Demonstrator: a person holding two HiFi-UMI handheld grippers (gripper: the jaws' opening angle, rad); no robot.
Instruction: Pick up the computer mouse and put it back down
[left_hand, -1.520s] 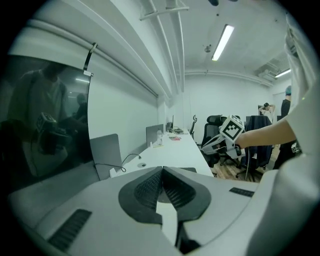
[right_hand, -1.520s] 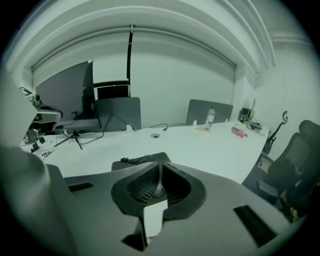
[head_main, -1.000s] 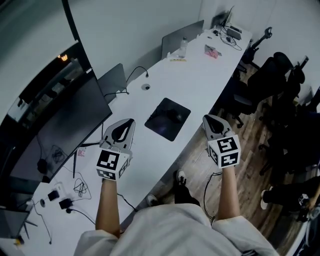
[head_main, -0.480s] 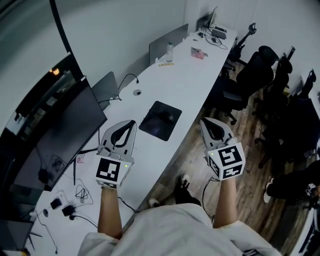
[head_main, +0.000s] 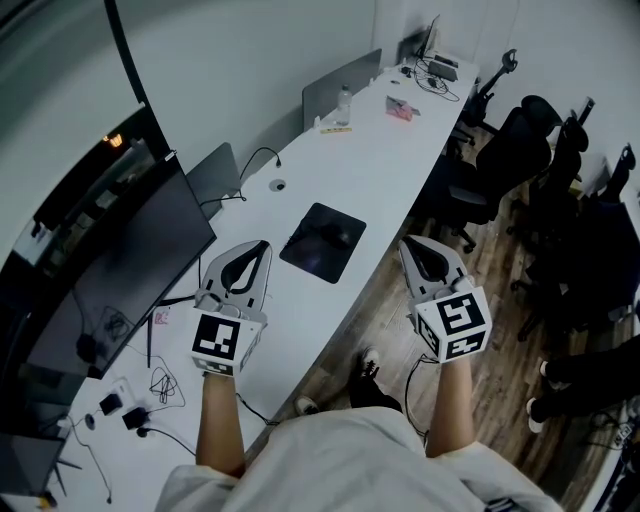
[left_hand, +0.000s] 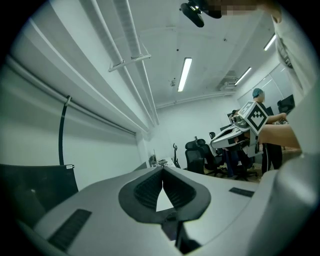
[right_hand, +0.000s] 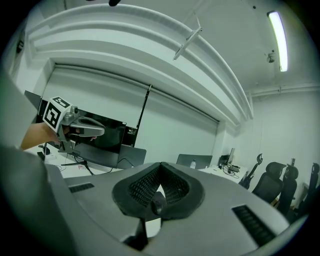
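Head view, looking steeply down: the computer mouse (head_main: 337, 236) is lying on a dark mouse pad (head_main: 305, 257) at the centre of the frame, on the long white desk (head_main: 380, 150) that is running from lower left to upper right. The left gripper (head_main: 260, 247) is hovering over the desk's near part, left of centre and below the pad, with its jaws pressing together and nothing between them (the left gripper view is showing the ribbed pads meeting at the tip). The right gripper (head_main: 407, 244) is hanging right of centre, off the desk's edge and above the wooden floor (head_main: 500, 270); its jaws are likewise closing on each other and holding nothing. Both grippers are pointing towards the upper part of the frame and are standing apart from the mouse, one on either side of the pad. A large dark monitor (head_main: 110, 270) is filling the left side, a closed laptop (head_main: 340, 85) is leaning at the upper centre, and black office chairs (head_main: 520, 150) are crowding the upper right.
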